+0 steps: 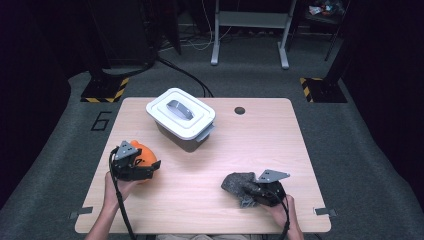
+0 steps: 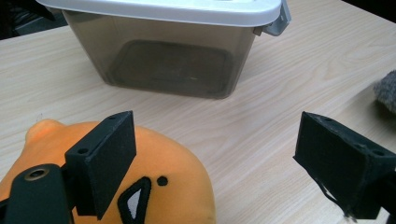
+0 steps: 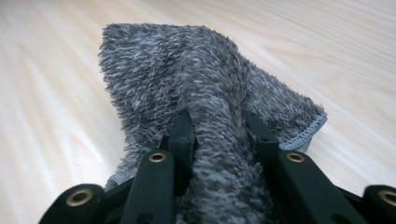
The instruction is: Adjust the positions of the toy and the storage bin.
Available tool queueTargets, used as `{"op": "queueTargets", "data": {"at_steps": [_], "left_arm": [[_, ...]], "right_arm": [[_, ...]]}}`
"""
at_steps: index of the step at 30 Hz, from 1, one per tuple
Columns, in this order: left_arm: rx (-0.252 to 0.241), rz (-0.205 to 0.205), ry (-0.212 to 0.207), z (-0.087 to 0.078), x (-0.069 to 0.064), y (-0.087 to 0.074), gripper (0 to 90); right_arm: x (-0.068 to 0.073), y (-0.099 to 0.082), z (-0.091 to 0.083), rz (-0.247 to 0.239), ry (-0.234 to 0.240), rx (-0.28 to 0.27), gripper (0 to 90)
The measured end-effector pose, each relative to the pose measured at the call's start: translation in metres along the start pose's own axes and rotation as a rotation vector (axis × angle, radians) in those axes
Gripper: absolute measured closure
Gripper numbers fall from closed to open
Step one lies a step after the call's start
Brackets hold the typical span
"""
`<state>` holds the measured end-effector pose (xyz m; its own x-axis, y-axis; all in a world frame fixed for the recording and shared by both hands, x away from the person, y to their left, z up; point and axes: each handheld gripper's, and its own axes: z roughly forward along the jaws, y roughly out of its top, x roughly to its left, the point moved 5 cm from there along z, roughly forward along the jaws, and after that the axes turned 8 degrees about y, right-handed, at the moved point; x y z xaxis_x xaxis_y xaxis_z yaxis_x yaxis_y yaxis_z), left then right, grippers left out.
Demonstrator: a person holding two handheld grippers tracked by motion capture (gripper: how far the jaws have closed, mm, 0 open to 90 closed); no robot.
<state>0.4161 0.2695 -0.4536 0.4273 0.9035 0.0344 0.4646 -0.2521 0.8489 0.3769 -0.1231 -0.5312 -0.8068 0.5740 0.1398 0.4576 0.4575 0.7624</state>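
An orange plush toy (image 1: 145,154) (image 2: 180,191) lies at the table's left. My left gripper (image 1: 149,167) (image 2: 217,140) stands open over it: one jaw rests above the toy's top, and the other hangs free over bare wood. A fuzzy dark grey cloth (image 1: 236,181) (image 3: 187,70) sits near the front right. My right gripper (image 1: 248,192) (image 3: 215,123) is shut on a fold of it, with the pile bulging up between the two jaws. From the left gripper view a corner of the grey cloth (image 2: 386,91) shows at the right edge.
A smoky plastic box (image 1: 181,135) (image 2: 163,60) with a white clip-on lid (image 1: 181,112) stands at the back centre of the wooden table (image 1: 260,145), closed and seemingly empty. A small round hole (image 1: 240,110) marks the tabletop behind it. Bare wood lies between the two grippers.
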Motion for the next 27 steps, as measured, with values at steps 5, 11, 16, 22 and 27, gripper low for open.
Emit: {"op": "queueTargets", "data": {"at_steps": [5, 11, 16, 22, 27], "left_arm": [[-0.001, 0.006, -0.003, 0.002, -0.002, 0.002, 12.3], [0.006, 0.014, -0.018, 0.003, -0.004, 0.005, 12.3], [0.007, 0.011, -0.027, 0.007, -0.004, 0.005, 12.3], [0.013, 0.011, -0.029, 0.009, -0.004, 0.006, 12.2], [0.009, 0.016, -0.026, 0.009, -0.004, 0.009, 12.2]], "right_arm": [[0.016, 0.004, 0.013, -0.034, 0.05, 0.021, 67.1], [0.027, 0.002, 0.025, -0.066, 0.088, 0.043, 65.5], [0.029, -0.001, 0.031, -0.084, 0.093, 0.074, 43.4], [0.029, 0.003, 0.025, -0.077, 0.111, 0.056, 27.2], [0.025, 0.009, 0.016, -0.055, 0.105, 0.015, 14.9]]}}
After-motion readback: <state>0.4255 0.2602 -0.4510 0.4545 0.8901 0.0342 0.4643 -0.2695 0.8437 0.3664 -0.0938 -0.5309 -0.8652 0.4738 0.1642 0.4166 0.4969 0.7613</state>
